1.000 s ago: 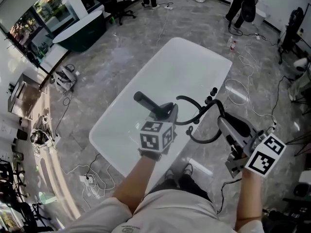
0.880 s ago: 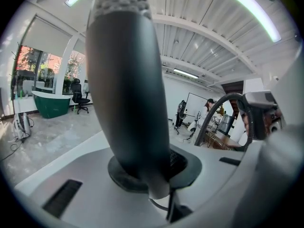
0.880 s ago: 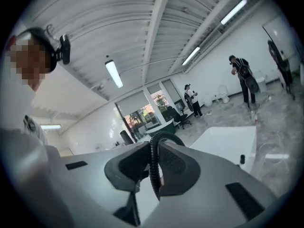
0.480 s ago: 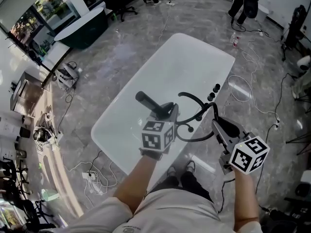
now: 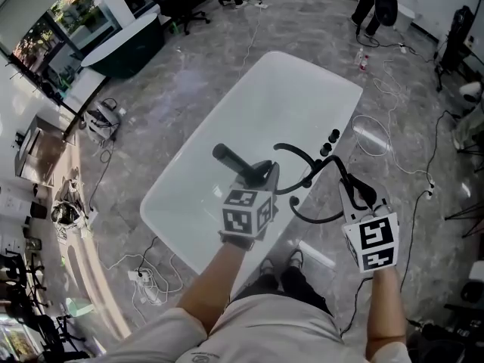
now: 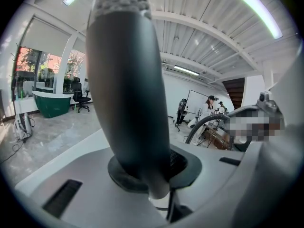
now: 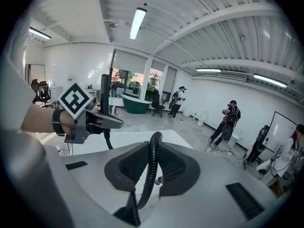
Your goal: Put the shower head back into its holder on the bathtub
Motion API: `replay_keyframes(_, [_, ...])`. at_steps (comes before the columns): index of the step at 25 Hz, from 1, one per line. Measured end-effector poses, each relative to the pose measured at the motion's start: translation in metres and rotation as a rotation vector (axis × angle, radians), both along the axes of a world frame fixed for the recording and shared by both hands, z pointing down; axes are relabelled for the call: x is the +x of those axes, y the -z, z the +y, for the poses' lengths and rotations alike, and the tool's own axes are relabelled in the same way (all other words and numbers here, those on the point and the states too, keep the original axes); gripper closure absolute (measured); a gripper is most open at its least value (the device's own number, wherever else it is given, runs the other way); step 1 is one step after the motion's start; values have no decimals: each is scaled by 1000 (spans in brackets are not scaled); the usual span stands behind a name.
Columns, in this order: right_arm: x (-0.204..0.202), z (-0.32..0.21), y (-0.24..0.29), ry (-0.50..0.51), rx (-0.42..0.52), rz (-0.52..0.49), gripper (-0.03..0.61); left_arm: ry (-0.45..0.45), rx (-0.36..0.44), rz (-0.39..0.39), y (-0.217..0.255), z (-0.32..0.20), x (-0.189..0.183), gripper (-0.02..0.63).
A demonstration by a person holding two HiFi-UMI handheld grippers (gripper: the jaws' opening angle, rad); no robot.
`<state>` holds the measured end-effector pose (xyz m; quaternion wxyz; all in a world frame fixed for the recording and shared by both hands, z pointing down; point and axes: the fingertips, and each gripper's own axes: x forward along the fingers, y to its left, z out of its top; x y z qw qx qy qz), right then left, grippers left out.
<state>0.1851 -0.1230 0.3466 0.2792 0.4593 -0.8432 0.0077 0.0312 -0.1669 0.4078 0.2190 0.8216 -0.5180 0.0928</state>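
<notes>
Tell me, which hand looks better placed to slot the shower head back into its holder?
Left, probably: the left tongs grip the shower head itself above the bathtub, while the right tongs only pinch its hose.

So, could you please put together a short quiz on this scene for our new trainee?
1. True or false: the left hand-held gripper is shut on the shower head.
2. What does the right hand-held gripper clamp? A) a towel B) the hose C) a bottle
3. Fill in: the bathtub is ____ in colour.
Key: 1 true; 2 B; 3 white.
</notes>
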Motion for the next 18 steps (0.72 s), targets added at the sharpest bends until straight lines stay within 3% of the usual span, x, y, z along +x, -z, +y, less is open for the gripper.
replay_keyframes(6, [5, -5, -15, -47, 62, 122, 509, 13, -13, -5, -10, 1, -4, 563])
replay_keyframes(12, [12, -13, 19, -64, 267, 280, 509, 3, 7, 8, -6, -1, 2, 563])
replay_keyframes(16, [6, -27, 1, -30, 268, 196, 509, 5, 20, -12, -1, -4, 1, 564])
replay_keyframes(18, [9, -36, 0, -46, 311, 138, 509, 15, 23, -16, 0, -4, -4, 563])
